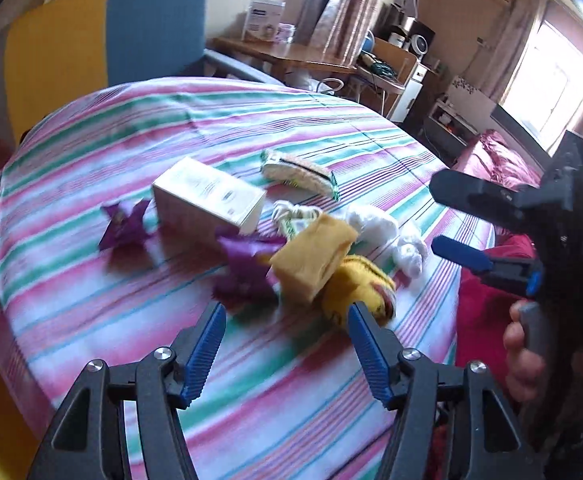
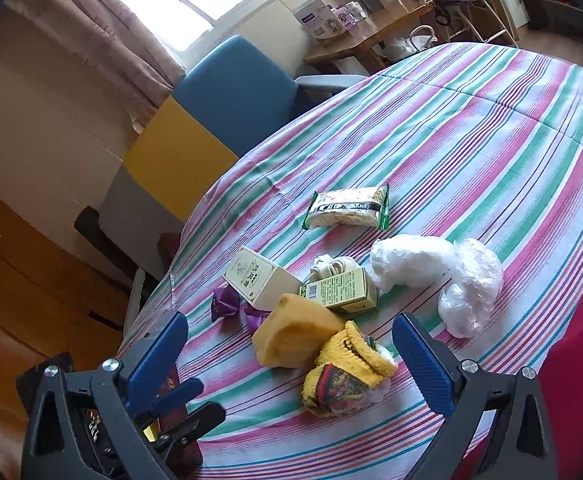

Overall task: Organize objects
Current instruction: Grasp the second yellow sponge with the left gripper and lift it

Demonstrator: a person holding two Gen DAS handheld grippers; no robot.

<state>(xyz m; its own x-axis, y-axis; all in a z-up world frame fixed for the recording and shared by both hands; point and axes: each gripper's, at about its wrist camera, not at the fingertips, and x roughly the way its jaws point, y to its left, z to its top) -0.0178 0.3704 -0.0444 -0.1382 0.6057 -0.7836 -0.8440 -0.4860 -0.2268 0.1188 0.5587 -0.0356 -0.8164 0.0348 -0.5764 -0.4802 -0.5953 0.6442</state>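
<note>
Left wrist view: left gripper (image 1: 287,312) stands wide and empty at lower centre, yellow sponge (image 1: 315,254) just above. Right gripper (image 2: 291,334) also gapes empty over the striped cloth (image 2: 471,140).

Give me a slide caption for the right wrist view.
Open right claw above a yellow sponge and knitted yellow item on a striped tablecloth.

Blue chair (image 2: 237,80), wooden desk (image 1: 279,54), pink curtains (image 2: 103,36), bright window (image 1: 547,80).
</note>
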